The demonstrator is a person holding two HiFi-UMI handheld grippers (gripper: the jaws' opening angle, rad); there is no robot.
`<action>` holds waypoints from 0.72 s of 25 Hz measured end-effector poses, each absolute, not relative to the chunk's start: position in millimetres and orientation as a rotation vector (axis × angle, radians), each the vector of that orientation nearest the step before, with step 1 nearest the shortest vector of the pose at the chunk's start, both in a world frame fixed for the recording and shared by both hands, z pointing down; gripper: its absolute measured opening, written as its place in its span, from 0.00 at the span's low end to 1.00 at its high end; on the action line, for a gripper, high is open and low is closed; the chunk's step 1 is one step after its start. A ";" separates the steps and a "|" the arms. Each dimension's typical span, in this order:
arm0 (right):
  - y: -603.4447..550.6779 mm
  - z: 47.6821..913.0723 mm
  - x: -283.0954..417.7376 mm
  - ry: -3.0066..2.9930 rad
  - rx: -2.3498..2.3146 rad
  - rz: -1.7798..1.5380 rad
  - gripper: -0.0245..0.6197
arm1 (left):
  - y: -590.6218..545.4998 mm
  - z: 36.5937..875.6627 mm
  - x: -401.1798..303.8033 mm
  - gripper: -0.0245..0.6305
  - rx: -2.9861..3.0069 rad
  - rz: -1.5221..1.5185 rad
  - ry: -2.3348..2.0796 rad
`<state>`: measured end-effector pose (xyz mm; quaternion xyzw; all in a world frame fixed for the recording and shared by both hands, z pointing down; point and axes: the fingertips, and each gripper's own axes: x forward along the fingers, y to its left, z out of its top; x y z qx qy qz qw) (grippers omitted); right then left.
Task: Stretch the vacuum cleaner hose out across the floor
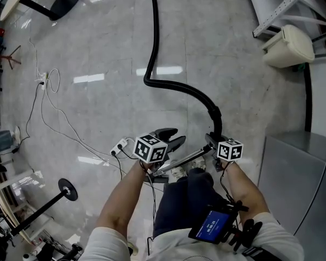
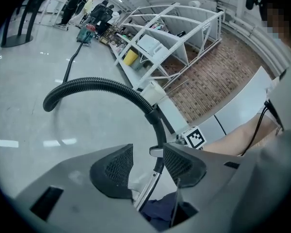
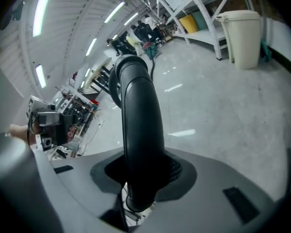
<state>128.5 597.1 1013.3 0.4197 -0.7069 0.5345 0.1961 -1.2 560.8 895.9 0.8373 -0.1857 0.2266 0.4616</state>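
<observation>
Glossy grey floor (image 1: 98,48) lies under you. The black ribbed vacuum hose (image 1: 150,48) runs down it from the far edge, folds into a tight bend, then arches right to a smooth curved end piece (image 3: 138,125) at your hands. Your right gripper (image 3: 143,174) is clamped round that end piece, which fills the gap between its jaws. Your left gripper (image 2: 148,152) has its jaws apart, pressing on nothing; the chrome wand (image 1: 183,159) shows through the gap, below them.

Room is tight on your right: a grey cabinet (image 1: 296,173) sits near your elbow, with a beige waste bin (image 1: 288,45) and white racking (image 1: 280,4) beyond. On your left, white cables (image 1: 60,113) trail over the floor to a power strip (image 1: 119,147) just beside the left gripper. Ahead, on either side of the hose, the floor lies open.
</observation>
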 end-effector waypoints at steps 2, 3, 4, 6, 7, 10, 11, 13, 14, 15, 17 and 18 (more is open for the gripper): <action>604.0 1032.6 148.5 -1.910 1.224 1.501 0.22 | 561.7 901.1 2.7 0.33 2.072 0.564 -0.453; 608.5 1041.9 157.5 -1.881 1.239 1.502 0.22 | 562.1 904.1 3.8 0.33 2.075 0.566 -0.452; 613.4 1051.3 166.1 -1.852 1.253 1.506 0.22 | 562.4 907.3 4.3 0.33 2.077 0.567 -0.453; 623.1 1069.6 182.7 -1.795 1.286 1.522 0.22 | 562.8 915.0 4.0 0.33 2.082 0.572 -0.457; 627.3 1077.4 190.6 -1.762 1.307 1.527 0.22 | 562.9 919.4 3.5 0.33 2.085 0.577 -0.460; 644.0 1099.6 216.3 -1.628 1.370 1.539 0.22 | 565.4 931.8 3.4 0.33 2.087 0.587 -0.467; 650.0 1108.0 225.7 -1.581 1.394 1.549 0.22 | 566.1 935.5 4.6 0.33 2.087 0.590 -0.468; 659.3 1125.4 242.8 -1.494 1.449 1.580 0.22 | 565.0 943.1 6.7 0.33 2.093 0.597 -0.471; 664.2 1134.2 250.1 -1.451 1.478 1.600 0.22 | 564.5 947.3 7.2 0.33 2.096 0.601 -0.473; 670.2 1142.8 257.0 -1.407 1.507 1.622 0.22 | 564.7 951.7 7.8 0.33 2.099 0.606 -0.473; 684.1 1158.7 271.0 -1.321 1.554 1.665 0.22 | 567.4 961.0 9.6 0.33 2.101 0.615 -0.469; 690.3 1165.9 277.4 -1.282 1.570 1.680 0.22 | 568.7 965.7 10.4 0.33 2.101 0.621 -0.466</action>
